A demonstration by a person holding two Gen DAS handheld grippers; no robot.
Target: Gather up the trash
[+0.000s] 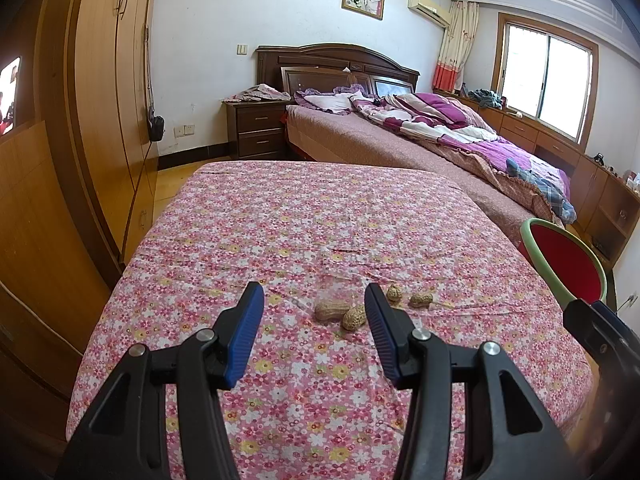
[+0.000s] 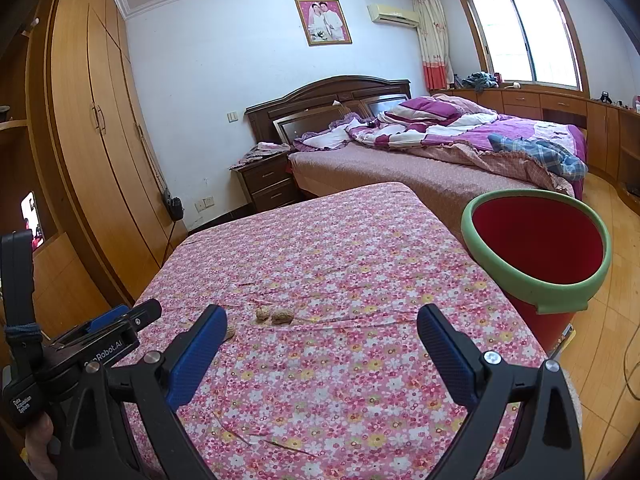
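Several peanut shells lie on the pink flowered cloth. Two shells rest just beyond my left gripper, in the gap between its blue fingertips and close to the right-hand one. Two more peanuts lie a little further right. The left gripper is open and touches none of them. My right gripper hovers wide open over the cloth, with a pair of peanuts ahead of it. A red bin with a green rim stands beside the table's right edge.
The left gripper shows at the right wrist view's lower left, with a hand below it. Thin straw-like bits lie on the cloth near me. A bed, nightstand and wooden wardrobe stand beyond the table.
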